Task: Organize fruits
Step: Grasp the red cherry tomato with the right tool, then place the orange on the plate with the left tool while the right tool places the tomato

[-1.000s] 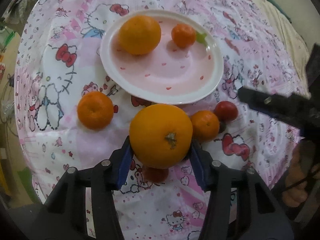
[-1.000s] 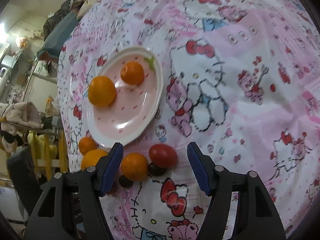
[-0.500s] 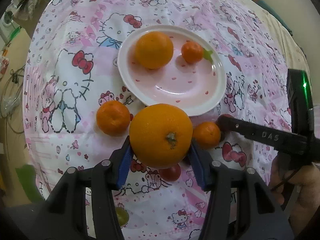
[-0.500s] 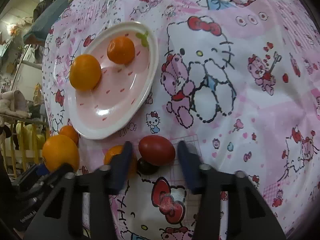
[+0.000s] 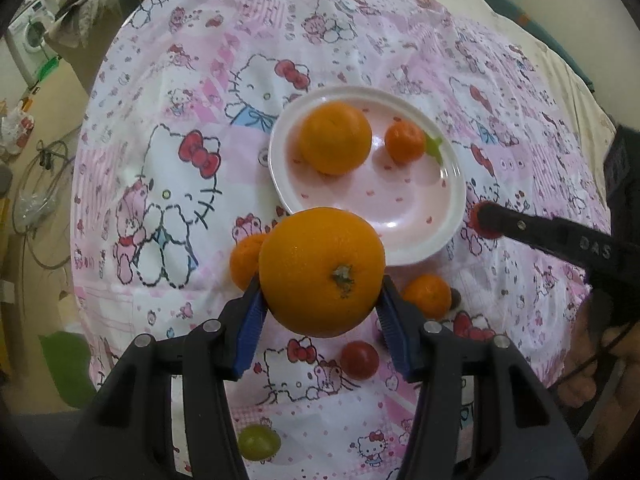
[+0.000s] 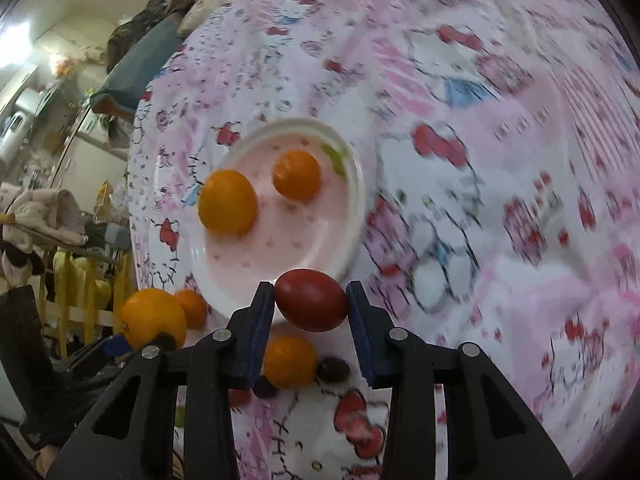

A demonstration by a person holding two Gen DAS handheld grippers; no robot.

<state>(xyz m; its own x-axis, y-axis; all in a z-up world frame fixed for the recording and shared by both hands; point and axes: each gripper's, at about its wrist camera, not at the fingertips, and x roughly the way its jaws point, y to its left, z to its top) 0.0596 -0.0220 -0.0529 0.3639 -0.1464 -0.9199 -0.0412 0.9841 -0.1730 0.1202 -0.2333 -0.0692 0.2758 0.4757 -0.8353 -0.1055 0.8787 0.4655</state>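
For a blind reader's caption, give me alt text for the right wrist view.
The right gripper holds a red tomato in its jaws, just short of a white plate carrying a large orange and a small one, on a pink cartoon tablecloth.

Cartoon-print bedsheet (image 5: 180, 184) (plate (image 5: 452, 236), fruit)

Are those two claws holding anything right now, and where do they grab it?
Yes. The left gripper clamps a big orange by its two sides, stem facing the camera. The right gripper pinches a red tomato at its two ends.
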